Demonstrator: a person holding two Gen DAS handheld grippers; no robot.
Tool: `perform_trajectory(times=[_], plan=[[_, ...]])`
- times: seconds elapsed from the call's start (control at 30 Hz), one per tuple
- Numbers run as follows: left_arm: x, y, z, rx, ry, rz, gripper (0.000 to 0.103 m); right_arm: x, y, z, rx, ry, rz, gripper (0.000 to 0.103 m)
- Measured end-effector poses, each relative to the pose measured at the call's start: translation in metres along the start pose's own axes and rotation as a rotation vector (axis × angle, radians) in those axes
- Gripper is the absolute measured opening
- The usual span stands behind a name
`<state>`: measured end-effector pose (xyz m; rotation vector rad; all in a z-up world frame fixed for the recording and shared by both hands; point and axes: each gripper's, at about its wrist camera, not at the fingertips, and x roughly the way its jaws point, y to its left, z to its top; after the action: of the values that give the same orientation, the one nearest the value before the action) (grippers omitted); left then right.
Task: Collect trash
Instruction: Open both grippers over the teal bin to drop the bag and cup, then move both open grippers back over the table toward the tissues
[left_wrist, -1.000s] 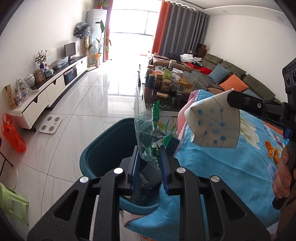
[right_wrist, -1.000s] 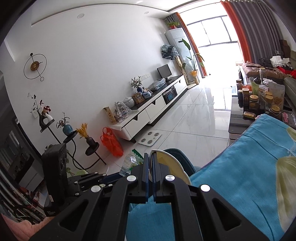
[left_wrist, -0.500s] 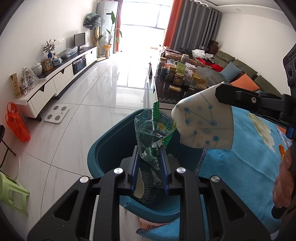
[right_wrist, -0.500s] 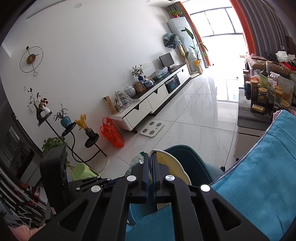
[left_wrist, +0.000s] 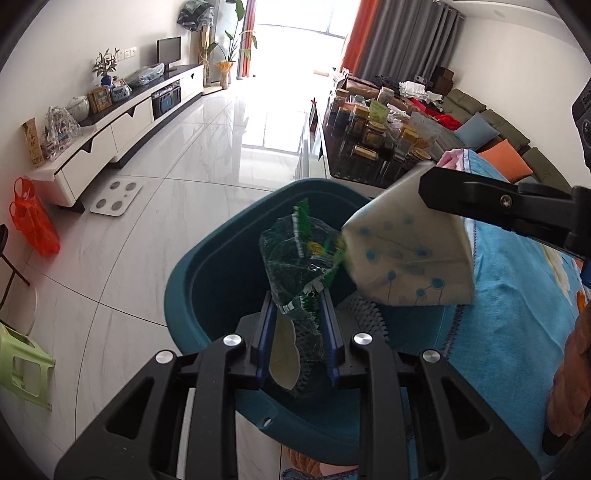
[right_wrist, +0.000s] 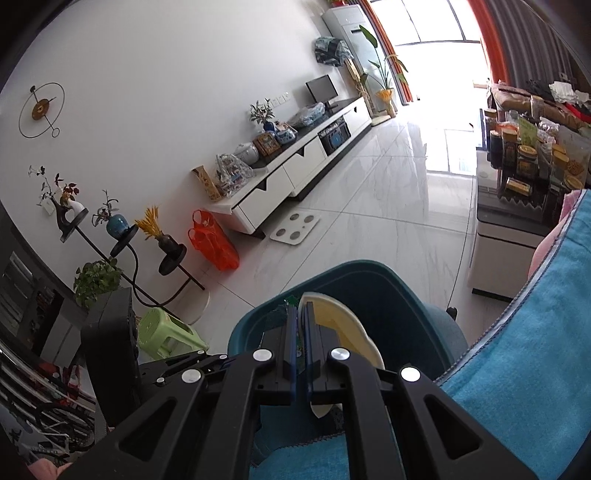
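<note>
My left gripper (left_wrist: 297, 302) is shut on a clear green-printed plastic wrapper (left_wrist: 301, 262) and holds it over the teal bin (left_wrist: 192, 258). My right gripper (right_wrist: 301, 314) is shut on a flattened white paper cup with blue dots (left_wrist: 410, 266); in the right wrist view the cup shows as a cream edge (right_wrist: 340, 325). The cup hangs over the bin's right side, touching the wrapper. The bin (right_wrist: 384, 280) stands on the floor beside the blue cloth (left_wrist: 517, 332). A mesh scrap and a pale scrap (left_wrist: 284, 354) lie inside the bin.
A blue cloth (right_wrist: 535, 354) covers the surface at the right. A dark coffee table (left_wrist: 369, 155) with several jars stands behind the bin. A white TV cabinet (left_wrist: 103, 140), an orange bag (left_wrist: 33, 221), a green stool (left_wrist: 22, 365) and a white scale (left_wrist: 116, 194) stand at the left.
Both grippers have moved forward from above the blue cloth to over the teal bin, still holding the wrapper and the cup. The bin now fills more of both views.
</note>
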<state>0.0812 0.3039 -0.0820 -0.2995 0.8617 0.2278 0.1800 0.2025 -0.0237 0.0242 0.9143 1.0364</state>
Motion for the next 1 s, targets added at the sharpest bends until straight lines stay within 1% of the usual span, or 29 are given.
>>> perform_trajectory(times=[0.07, 0.13, 0.17, 0.33, 0.4, 0.53, 0.6, 0.67, 0.77, 0.87, 0.93, 1.0], plan=[[0.007, 0.002, 0.001, -0.002, 0.013, 0.0, 0.026, 0.003, -0.001, 0.0, 0.008, 0.006, -0.007, 0.005], [0.012, 0.004, 0.0, -0.01, 0.024, -0.001, 0.031, 0.004, -0.003, -0.002, 0.012, 0.007, -0.011, 0.005], [0.014, 0.004, -0.001, -0.012, 0.026, -0.005, 0.035, 0.002, -0.004, -0.002, 0.016, 0.006, -0.013, 0.006], [0.011, 0.006, -0.004, -0.028, 0.018, -0.006, 0.04, -0.01, -0.006, -0.006, 0.023, -0.006, -0.013, 0.009], [0.001, 0.003, -0.004, -0.018, -0.013, -0.004, 0.047, -0.02, -0.008, -0.009, 0.023, -0.017, -0.01, 0.013], [-0.028, -0.013, -0.007, 0.029, -0.101, -0.012, 0.055, -0.051, -0.009, -0.022, 0.008, -0.057, -0.011, 0.02], [-0.043, -0.025, -0.01, 0.062, -0.142, -0.023, 0.061, -0.071, -0.011, -0.03, -0.001, -0.087, -0.023, 0.03], [-0.058, -0.039, -0.014, 0.1, -0.184, -0.044, 0.064, -0.092, -0.013, -0.041, -0.01, -0.115, -0.032, 0.034], [-0.078, -0.064, -0.023, 0.159, -0.23, -0.098, 0.069, -0.126, -0.016, -0.059, -0.023, -0.158, -0.069, 0.039], [-0.093, -0.091, -0.035, 0.219, -0.257, -0.16, 0.076, -0.159, -0.023, -0.081, -0.022, -0.197, -0.112, 0.043], [-0.102, -0.113, -0.044, 0.264, -0.268, -0.211, 0.078, -0.181, -0.031, -0.097, -0.004, -0.222, -0.145, 0.045], [-0.107, -0.135, -0.054, 0.303, -0.261, -0.265, 0.08, -0.201, -0.04, -0.113, 0.021, -0.246, -0.181, 0.045]])
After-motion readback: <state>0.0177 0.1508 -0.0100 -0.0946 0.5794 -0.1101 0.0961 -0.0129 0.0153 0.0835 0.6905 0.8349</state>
